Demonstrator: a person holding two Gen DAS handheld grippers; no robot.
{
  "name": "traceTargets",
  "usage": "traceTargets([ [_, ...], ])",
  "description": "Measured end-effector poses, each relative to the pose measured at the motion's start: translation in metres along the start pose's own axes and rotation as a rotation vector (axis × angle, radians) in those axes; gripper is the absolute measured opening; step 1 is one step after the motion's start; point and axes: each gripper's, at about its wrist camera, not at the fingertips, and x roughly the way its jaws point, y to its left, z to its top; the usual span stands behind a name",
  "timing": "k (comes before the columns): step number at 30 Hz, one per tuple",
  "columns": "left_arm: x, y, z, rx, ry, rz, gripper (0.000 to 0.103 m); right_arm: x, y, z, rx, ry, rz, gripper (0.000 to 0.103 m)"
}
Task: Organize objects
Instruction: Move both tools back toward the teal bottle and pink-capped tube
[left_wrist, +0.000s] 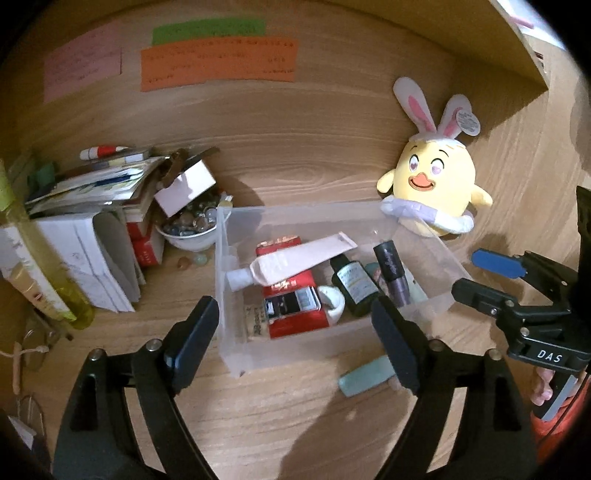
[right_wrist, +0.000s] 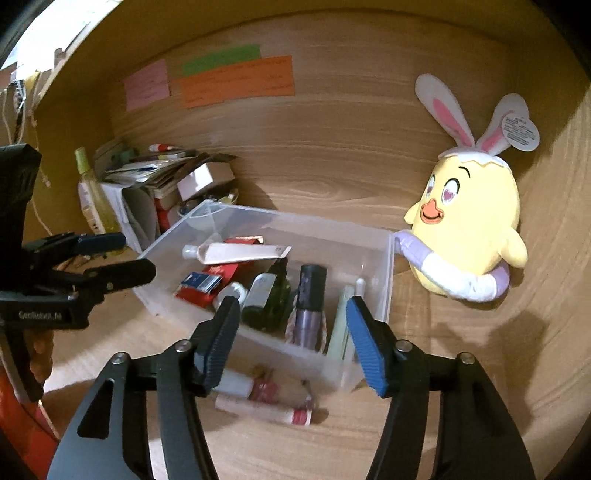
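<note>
A clear plastic bin (left_wrist: 236, 354) (right_wrist: 384, 266) stands on the wooden desk. It holds a pink tube (left_wrist: 291, 262) (right_wrist: 240, 253), a red box (left_wrist: 295, 310), a dark green bottle (left_wrist: 354, 288) (right_wrist: 267, 295) and a purple bottle (left_wrist: 393, 273) (right_wrist: 310, 306). My left gripper (left_wrist: 295, 343) is open and empty just in front of the bin. My right gripper (right_wrist: 291, 339) is open and empty at the bin's near corner. A pale green tube (left_wrist: 365, 374) lies on the desk before the bin. Two pink-labelled tubes (right_wrist: 266, 410) lie under the right gripper.
A yellow chick plush with bunny ears (left_wrist: 432, 184) (right_wrist: 465, 229) leans on the bin's far right corner. A stack of books and papers (left_wrist: 92, 221), a bowl of stones (left_wrist: 190, 225) and a yellow-green bottle (left_wrist: 40, 258) crowd the left. Coloured notes (left_wrist: 218, 59) hang on the back wall.
</note>
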Motion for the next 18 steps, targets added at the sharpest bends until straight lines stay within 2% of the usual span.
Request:
traceTargets([
  [8,0.008,-0.007,-0.032,0.012,0.088,-0.039,0.085,0.003,0.009,-0.032,-0.007,0.069,0.044,0.058],
  [12,0.019,-0.015,-0.046,0.04,0.124,-0.07,0.085,0.02,0.014,-0.051,-0.039,0.146,0.095,0.058],
  [16,0.037,-0.021,-0.056,0.051,0.175,-0.072,0.085,0.041,0.014,-0.062,-0.059,0.222,0.073,0.058],
  [18,0.043,-0.02,-0.056,0.041,0.187,-0.076,0.085,0.047,0.013,-0.063,-0.067,0.222,0.044,0.058],
])
